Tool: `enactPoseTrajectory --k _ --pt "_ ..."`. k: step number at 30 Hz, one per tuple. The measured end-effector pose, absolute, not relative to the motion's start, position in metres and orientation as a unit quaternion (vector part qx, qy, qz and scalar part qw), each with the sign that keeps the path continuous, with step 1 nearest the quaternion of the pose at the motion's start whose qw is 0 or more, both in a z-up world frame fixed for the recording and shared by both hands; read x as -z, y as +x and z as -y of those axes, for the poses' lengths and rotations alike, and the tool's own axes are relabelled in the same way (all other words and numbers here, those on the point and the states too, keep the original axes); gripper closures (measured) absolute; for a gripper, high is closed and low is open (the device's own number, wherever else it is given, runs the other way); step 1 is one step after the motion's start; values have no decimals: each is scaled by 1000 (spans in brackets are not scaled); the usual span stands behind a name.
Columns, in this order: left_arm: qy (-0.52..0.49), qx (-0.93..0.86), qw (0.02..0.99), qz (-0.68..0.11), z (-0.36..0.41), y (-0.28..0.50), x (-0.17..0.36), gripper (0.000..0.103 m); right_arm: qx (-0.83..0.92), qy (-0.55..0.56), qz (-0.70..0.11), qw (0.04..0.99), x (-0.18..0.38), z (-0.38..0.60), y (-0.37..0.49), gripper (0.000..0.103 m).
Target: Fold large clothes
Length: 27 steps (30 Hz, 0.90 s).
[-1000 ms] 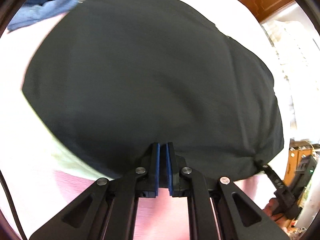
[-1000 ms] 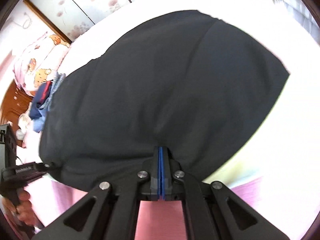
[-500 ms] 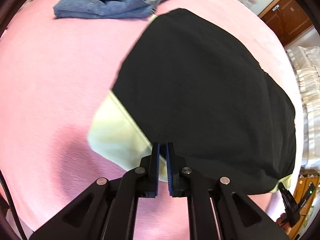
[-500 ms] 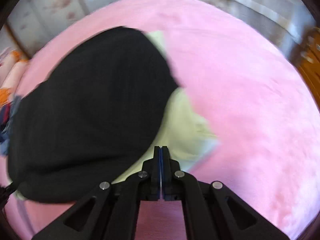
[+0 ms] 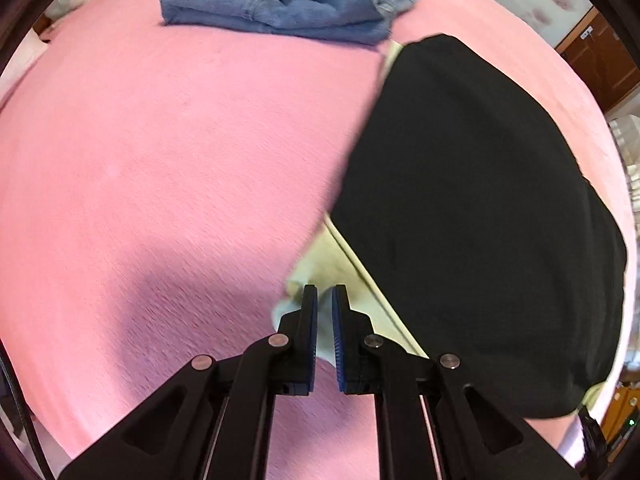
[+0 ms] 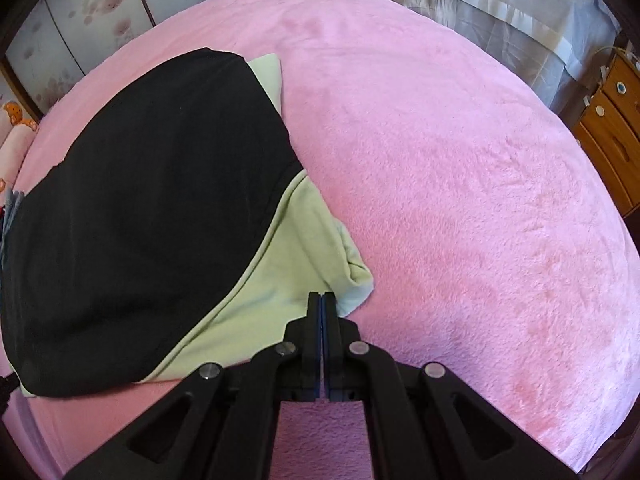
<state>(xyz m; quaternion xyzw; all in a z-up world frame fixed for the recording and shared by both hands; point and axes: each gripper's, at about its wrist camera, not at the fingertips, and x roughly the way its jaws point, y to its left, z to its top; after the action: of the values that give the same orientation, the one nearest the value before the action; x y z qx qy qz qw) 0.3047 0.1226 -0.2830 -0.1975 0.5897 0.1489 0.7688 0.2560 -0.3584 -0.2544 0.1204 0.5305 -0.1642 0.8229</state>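
Garment: your black-and-pale-green top (image 5: 472,216) lies spread on the pink blanket (image 5: 160,152), black panel uppermost, pale green sleeves sticking out at the near corners.
Left gripper (image 5: 325,300): jaws nearly pressed together, with pale green sleeve cloth (image 5: 320,268) between the blue pads; it looks pinched, though only thinly.
Right gripper (image 6: 321,304): jaws fully pressed together above the other pale green sleeve (image 6: 304,240); you cannot tell from this view whether any cloth is caught in them.
Stage: you seem to be drawing the sleeves inward, so the fold is not yet made.
Risk, left: the grip is shallow; a quick pull could slip the cuff free and let it drop crumpled.
Risk, right: if nothing is held, your two sides will fold unevenly and skew the body.
Risk, drag: the plush blanket may cling and bunch the black panel as you move.
Risk, neighbours: the folded jeans pile (image 5: 288,4) sits just beside the garment's far corner; a wide swing could knock it.
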Motion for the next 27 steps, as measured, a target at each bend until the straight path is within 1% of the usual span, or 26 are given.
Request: enactPoseTrajectory --k 6,10,15,19,24,27 --pt "-200 -163 766 -588 -126 315 282 97 191 87 -533 820 254 345 251 103" --pt "-189 -159 774 -583 -127 310 266 97 183 117 -512 831 235 344 240 103" --pt "-190 -111 787 -576 -105 306 236 97 124 141 -505 842 210 321 255 103" --pt "-168 -67 788 -589 -61 316 218 97 54 155 -527 834 199 283 268 103" --pt "-185 0 759 -624 -9 331 221 97 -26 153 -552 819 195 228 281 103" --pt "-161 24 752 -639 24 345 226 97 -67 152 -560 812 198 206 295 103"
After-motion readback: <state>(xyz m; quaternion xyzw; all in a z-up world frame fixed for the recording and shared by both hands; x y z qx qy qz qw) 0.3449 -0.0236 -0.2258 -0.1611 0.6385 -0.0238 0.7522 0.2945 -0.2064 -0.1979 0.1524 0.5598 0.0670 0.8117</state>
